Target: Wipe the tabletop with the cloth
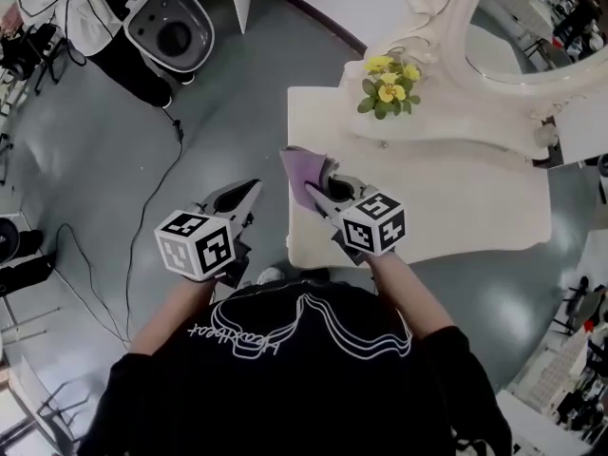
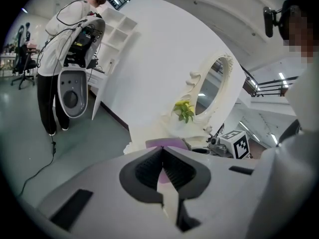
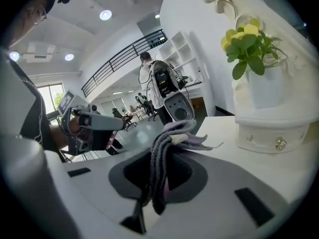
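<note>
Gripping purple cloth (image 3: 164, 148) in right tongs (image 1: 318, 191), over tabletop (image 1: 456, 198) edge, left tongs (image 2: 162, 156) closed, seemingly empty.

Ahead of my right gripper (image 1: 321, 184), which clamps the purple cloth (image 1: 304, 164), the cream tabletop (image 1: 456, 198) lies bare from its near edge across to its right end: open room to sweep. The back is blocked. A raised drawer shelf (image 1: 456, 126) runs along it, a pot of yellow flowers (image 1: 388, 88) stands on the shelf's left end, and the ornate mirror frame (image 1: 454, 27) rises behind. My left gripper (image 1: 249, 194) hangs over open grey floor (image 1: 218, 112) beside the table's left edge. Farther left a black cable (image 1: 152, 200) trails on the floor. A white toilet (image 1: 171, 28) and a standing person (image 1: 123, 50) are well apart.
</note>
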Motion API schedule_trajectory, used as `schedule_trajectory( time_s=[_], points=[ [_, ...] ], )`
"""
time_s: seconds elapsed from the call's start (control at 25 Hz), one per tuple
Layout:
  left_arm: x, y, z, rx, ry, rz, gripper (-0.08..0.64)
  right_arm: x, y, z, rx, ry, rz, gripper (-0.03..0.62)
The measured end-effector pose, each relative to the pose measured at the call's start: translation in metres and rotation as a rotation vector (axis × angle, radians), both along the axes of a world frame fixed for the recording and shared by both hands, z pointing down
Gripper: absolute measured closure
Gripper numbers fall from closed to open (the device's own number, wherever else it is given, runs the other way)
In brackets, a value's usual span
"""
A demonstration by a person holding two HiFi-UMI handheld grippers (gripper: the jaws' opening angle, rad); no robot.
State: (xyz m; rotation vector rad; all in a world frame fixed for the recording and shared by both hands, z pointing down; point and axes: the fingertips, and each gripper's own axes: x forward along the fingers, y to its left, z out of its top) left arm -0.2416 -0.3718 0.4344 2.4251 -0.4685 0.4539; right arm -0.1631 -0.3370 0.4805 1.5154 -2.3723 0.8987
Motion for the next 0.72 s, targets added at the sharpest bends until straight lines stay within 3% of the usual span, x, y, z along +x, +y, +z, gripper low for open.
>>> schedule_trajectory(
  time_s=[0.28,0.52,0.72],
  points=[
    [0.004,-0.008,0.006,-0.013,-0.003,-0.11,0.555,0.008,-0.016,0.02,-0.047,0.02,-0.074,0.54],
    [0.003,-0.008,0.02,-0.017,-0.021,-0.186,0.555,0.02,-0.019,0.041,-0.078,0.089,-0.111,0.54],
    [0.0,-0.006,0.041,-0.069,-0.041,-0.234,0.555,0.03,-0.022,0.053,-0.092,0.171,-0.117,0.54]
  ],
)
